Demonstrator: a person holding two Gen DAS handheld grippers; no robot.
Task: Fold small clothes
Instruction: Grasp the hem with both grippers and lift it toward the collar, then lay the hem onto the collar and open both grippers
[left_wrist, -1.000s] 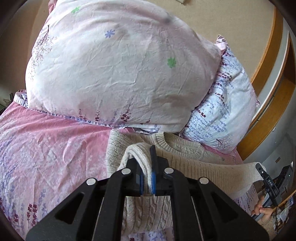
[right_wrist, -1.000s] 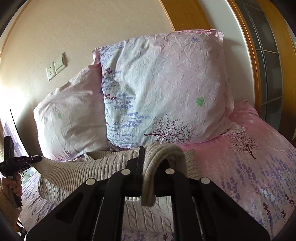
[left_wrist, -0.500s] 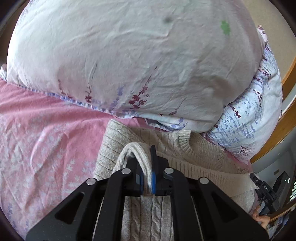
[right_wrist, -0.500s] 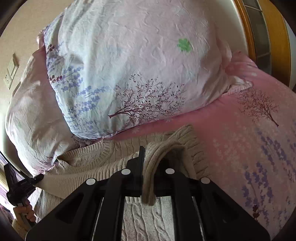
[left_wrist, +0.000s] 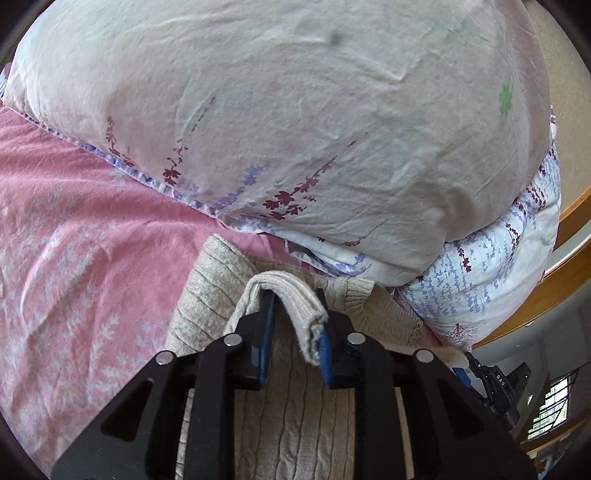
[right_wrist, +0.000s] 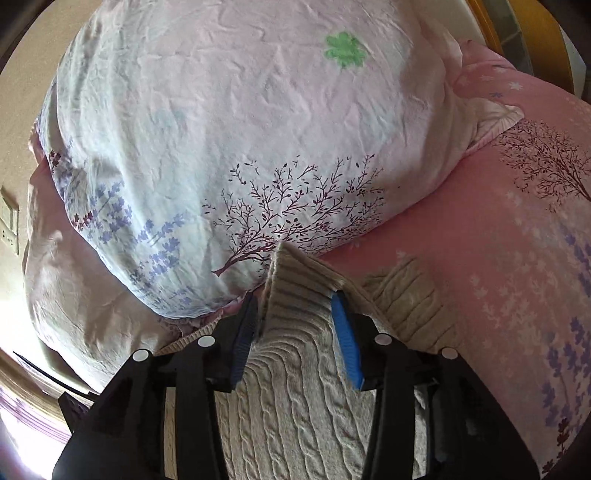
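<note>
Only the left view shows the other tool (left_wrist: 498, 380) beyond the sweater (left_wrist: 295, 424).

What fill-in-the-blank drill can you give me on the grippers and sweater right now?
The left gripper and right gripper both have jaws standing ___.
The sweater lies on a ___ bedsheet.
Just beyond the sweater rests a floral ___.
Missing words: open; pink; pillow.
</note>
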